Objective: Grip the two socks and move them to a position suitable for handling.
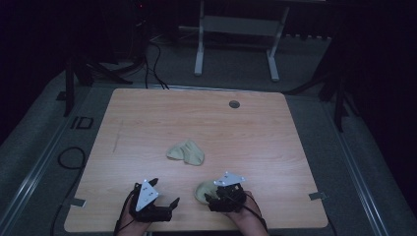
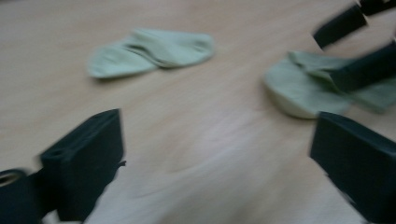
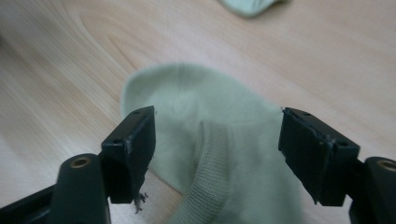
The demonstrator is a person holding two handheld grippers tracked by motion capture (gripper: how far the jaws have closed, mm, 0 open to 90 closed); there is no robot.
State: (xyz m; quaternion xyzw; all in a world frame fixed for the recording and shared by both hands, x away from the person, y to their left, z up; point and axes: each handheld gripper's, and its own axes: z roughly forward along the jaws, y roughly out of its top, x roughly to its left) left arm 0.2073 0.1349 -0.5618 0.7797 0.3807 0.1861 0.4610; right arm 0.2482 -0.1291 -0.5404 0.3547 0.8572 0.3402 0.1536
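Note:
Two pale green socks lie on the wooden table. One sock rests crumpled near the middle, and its edge shows at the top of the right gripper view. The other sock lies near the front edge. My right gripper stands open, its jaws on either side of this sock, cuff end toward the camera. The left gripper is open over bare wood, left of that sock, with nothing between its jaws.
A small round grommet sits in the table's far right part. Beyond the table stands a white metal frame on the grey floor, with cables at the back left. The surroundings are dark.

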